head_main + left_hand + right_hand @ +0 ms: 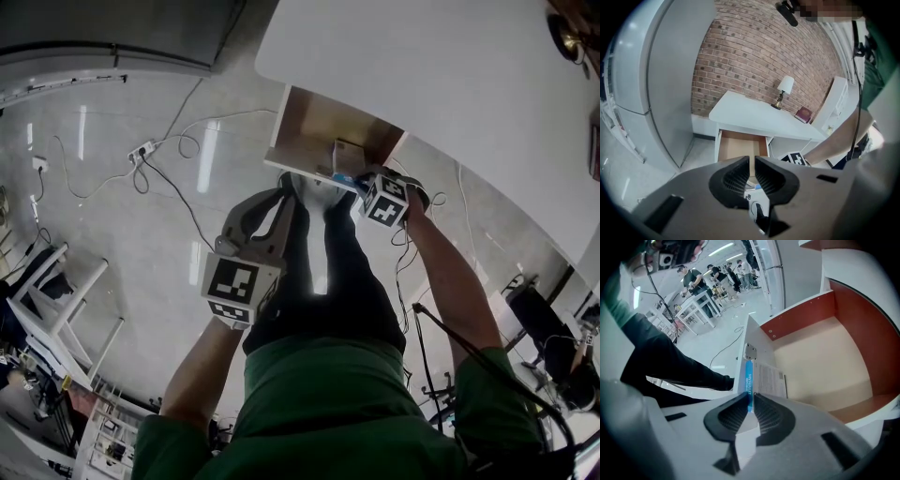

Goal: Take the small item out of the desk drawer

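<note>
The desk drawer [319,131] stands pulled out under the white desk [441,84]. A small white box with a blue edge [764,378] stands upright at the drawer's front wall, seen also in the head view [349,155]. My right gripper [751,406] reaches into the drawer [820,352] and is shut on the box's lower end, its pads pressing both faces. My left gripper [286,192] is held back from the drawer front, over the person's legs. In its own view the left gripper [752,168] has its jaws nearly together with nothing between them, and it faces the drawer [740,145].
The rest of the drawer's wooden floor is bare. A lamp [786,86] and a dark red book [804,114] sit on the desk top. Cables and a power strip [141,152] lie on the floor to the left. A tall grey cabinet [670,70] stands left of the desk.
</note>
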The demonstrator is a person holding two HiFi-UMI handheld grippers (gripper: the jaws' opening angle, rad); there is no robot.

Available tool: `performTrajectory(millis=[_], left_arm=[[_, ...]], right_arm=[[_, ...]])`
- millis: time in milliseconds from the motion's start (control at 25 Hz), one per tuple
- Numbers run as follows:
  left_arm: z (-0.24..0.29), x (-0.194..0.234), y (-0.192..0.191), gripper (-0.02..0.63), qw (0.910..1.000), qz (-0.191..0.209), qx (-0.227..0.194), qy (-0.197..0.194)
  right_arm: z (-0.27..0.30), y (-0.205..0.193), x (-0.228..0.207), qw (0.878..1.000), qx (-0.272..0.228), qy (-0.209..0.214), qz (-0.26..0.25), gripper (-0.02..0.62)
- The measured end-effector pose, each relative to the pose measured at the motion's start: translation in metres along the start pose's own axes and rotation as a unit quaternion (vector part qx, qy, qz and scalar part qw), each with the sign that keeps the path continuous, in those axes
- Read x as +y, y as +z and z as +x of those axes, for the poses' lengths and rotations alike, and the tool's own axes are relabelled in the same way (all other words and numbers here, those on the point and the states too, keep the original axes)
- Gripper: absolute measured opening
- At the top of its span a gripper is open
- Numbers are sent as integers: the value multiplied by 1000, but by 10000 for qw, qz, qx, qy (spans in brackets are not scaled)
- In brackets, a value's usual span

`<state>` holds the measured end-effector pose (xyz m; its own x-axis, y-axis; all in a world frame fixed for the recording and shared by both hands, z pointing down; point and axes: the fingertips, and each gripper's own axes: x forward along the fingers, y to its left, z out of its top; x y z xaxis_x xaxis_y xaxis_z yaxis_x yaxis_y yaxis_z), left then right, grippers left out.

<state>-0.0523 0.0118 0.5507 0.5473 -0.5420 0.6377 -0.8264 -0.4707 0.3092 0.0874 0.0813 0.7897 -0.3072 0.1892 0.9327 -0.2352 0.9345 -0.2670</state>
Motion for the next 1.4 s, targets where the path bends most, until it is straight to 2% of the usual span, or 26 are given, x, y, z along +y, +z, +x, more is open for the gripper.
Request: performTrajectory(millis=[280, 440, 720, 760, 800, 920, 1240, 1400], left_arm=[[-5, -11, 7, 34, 9999, 56, -90, -40], [-9, -15, 14, 34, 9998, 112, -173, -49], [-23, -20, 33, 34, 9990, 242, -380, 5], [-25, -20, 37, 34, 9988, 256, -417, 15], [-27, -20, 40, 34, 9986, 267, -452, 26], [-36, -21, 49, 34, 9980, 311, -544, 55], [-47, -22, 52, 34, 9974, 350, -615, 118], [-52, -18, 45, 34, 9976, 281, -606, 163]], right_arm=[[-20, 3, 0, 9987, -225, -428, 138, 41], [-38, 12, -2, 9969, -450, -522, 392, 41], [-71, 27, 1, 9942, -672, -717, 438, 38], [-77, 29, 1, 9936, -711, -754, 439, 36], [-83, 31, 1, 9930, -755, -791, 443, -2], [-98, 39, 6, 9911, -881, -864, 493, -2], [-102, 34, 8, 9902, -847, -958, 569, 0], [-100, 37, -3, 9856, -851, -1300, 663, 3]])
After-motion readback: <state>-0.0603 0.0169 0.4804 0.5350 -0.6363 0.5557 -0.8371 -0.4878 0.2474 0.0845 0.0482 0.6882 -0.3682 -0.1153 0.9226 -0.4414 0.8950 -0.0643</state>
